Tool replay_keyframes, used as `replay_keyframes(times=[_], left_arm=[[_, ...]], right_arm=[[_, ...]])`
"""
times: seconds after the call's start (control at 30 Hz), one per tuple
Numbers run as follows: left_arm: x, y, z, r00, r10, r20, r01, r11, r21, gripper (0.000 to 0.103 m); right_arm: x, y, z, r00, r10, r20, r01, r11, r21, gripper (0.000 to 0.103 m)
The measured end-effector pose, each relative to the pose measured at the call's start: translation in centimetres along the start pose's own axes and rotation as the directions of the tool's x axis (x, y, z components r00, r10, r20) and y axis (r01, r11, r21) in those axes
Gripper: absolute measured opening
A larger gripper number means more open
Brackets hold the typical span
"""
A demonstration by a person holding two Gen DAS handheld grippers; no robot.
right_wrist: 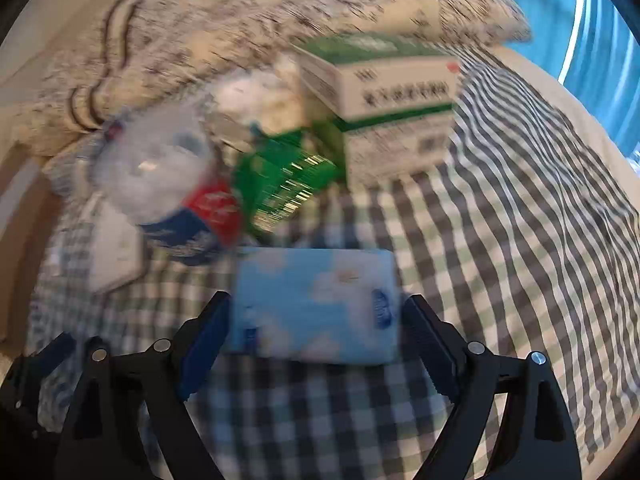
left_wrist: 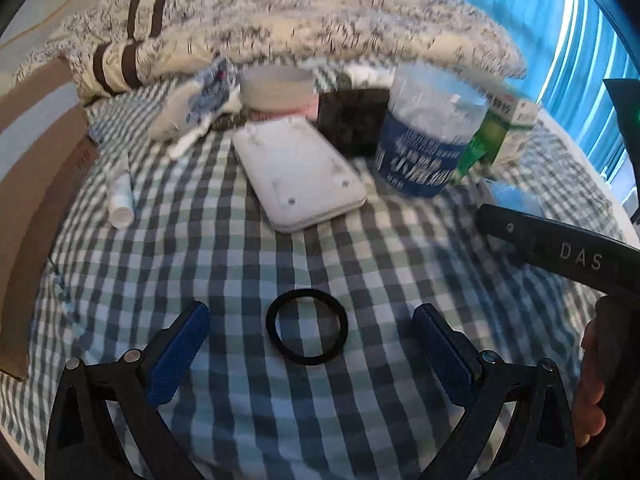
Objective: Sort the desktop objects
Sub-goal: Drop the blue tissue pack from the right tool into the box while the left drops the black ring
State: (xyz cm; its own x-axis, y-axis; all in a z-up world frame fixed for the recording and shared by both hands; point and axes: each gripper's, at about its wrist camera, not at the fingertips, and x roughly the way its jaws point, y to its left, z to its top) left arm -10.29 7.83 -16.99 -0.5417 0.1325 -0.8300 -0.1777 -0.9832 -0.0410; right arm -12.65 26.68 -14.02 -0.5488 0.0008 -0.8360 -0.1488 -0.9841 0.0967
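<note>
A black rubber ring lies flat on the checked cloth, between the blue-padded fingers of my left gripper, which is open and apart from it. In the blurred right wrist view a light blue tissue pack lies between the fingers of my right gripper. That gripper is open, with its pads close beside the pack's two ends. The right gripper's black body and a hand show at the right edge of the left wrist view.
Behind the ring are a flat white device, a black box, a blue-labelled clear jar, a green-and-white carton, a round tub and a white tube. A speckled blanket lies behind them.
</note>
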Motion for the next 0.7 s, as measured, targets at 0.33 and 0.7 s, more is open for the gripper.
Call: replay_keyframes(times=[0.33,0.7], left_arm=[[-0.5,0.2,0.6,1.0,0.022,0.005,-0.022,1.0,-0.009,0.045],[-2.2,0.2,0.7,1.0,0.012,-0.025,-0.013,0.999,-0.047,0.006]], right_arm=[[-1.5,-1.1,0.0,0.996,0.073,0.048,-0.074,0.997,0.023,0.072],[-5.8,-2.1,-0.4,0.99,0.09,0.109,-0.094,0.995,0.032,0.072]])
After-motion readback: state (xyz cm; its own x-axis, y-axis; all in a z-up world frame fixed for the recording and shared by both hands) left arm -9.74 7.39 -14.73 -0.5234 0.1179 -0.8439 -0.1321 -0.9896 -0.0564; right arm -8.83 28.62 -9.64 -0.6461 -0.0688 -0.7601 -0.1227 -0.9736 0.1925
